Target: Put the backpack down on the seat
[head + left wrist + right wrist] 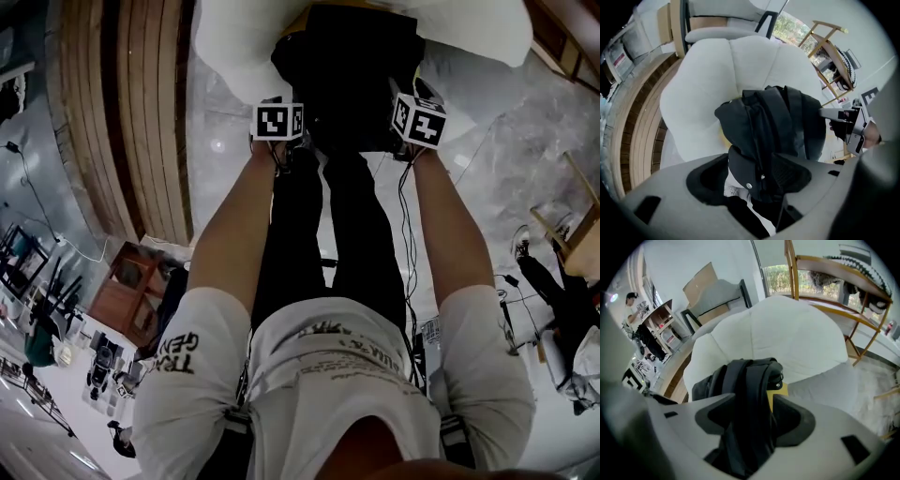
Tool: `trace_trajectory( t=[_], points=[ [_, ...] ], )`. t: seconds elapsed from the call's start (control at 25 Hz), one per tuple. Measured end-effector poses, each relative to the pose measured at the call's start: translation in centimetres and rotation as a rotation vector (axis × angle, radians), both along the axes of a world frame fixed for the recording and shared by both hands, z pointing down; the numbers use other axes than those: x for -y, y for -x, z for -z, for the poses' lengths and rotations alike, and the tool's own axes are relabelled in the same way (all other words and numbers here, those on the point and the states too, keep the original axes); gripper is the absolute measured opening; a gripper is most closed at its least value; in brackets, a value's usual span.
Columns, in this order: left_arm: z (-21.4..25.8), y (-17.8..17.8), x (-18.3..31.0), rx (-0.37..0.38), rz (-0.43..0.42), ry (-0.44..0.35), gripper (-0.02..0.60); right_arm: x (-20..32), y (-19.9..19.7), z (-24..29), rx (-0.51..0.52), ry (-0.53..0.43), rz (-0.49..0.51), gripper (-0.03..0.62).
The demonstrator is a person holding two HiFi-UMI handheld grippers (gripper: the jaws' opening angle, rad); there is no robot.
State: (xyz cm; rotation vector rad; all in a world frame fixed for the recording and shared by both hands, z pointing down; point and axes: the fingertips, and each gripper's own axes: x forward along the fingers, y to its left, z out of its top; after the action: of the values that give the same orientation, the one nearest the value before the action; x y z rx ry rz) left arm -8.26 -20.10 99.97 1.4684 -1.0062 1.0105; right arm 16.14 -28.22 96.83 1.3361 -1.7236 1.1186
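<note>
the backpack (347,75) sits on the white seat (234,47), its straps loose between the wide-open jaws of the left hand-held gripper (757,180) and right hand-held gripper (749,420).

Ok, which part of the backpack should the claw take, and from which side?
Take the bunched straps at the top of the backpack, coming down from above. They stand up as a narrow band that fits between the jaws, while the body is broad and slumped on the white seat.

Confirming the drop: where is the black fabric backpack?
Head view, top centre: the black fabric backpack lies on the white cushioned seat, beyond the person's legs.
</note>
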Motion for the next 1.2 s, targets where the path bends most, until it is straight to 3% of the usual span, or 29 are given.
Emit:
trace_trajectory(
  t=[0.12,0.16,0.28,0.4,0.56,0.76,1.0,1.2],
  points=[
    [2.5,-0.1,0.7,-0.017,0.052,-0.075,0.286,-0.6,0.2,2.1,-0.01,-0.031,0.0,0.23],
    [3.6,-0.2,1.0,-0.026,0.065,-0.1,0.27,-1.0,0.5,2.7,-0.008,-0.034,0.009,0.193],
    [7.1,-0.7,2.3,-0.046,0.081,-0.186,0.147,-1.7,1.4,5.4,-0.014,-0.061,0.049,0.06],
    [10.8,-0.8,3.3,-0.032,0.053,-0.254,0.031,-2.5,2.6,8.2,-0.029,-0.064,0.094,0.037],
    [16.0,-0.7,3.5,-0.053,0.017,-0.322,0.022,-3.6,3.8,12.5,-0.026,-0.091,0.11,0.028],
    [23.9,0.4,4.4,-0.071,0.033,-0.409,0.021,-2.6,5.2,21.2,0.042,-0.211,0.054,0.026],
    [35.7,0.3,7.3,-0.104,0.067,-0.608,0.021,-0.6,7.6,33.1,0.148,-0.381,-0.004,0.026],
    [46.5,-0.2,10.7,-0.075,-0.056,-0.833,0.021,2.1,9.0,43.9,0.197,-0.589,-0.005,0.026]
  ],
)
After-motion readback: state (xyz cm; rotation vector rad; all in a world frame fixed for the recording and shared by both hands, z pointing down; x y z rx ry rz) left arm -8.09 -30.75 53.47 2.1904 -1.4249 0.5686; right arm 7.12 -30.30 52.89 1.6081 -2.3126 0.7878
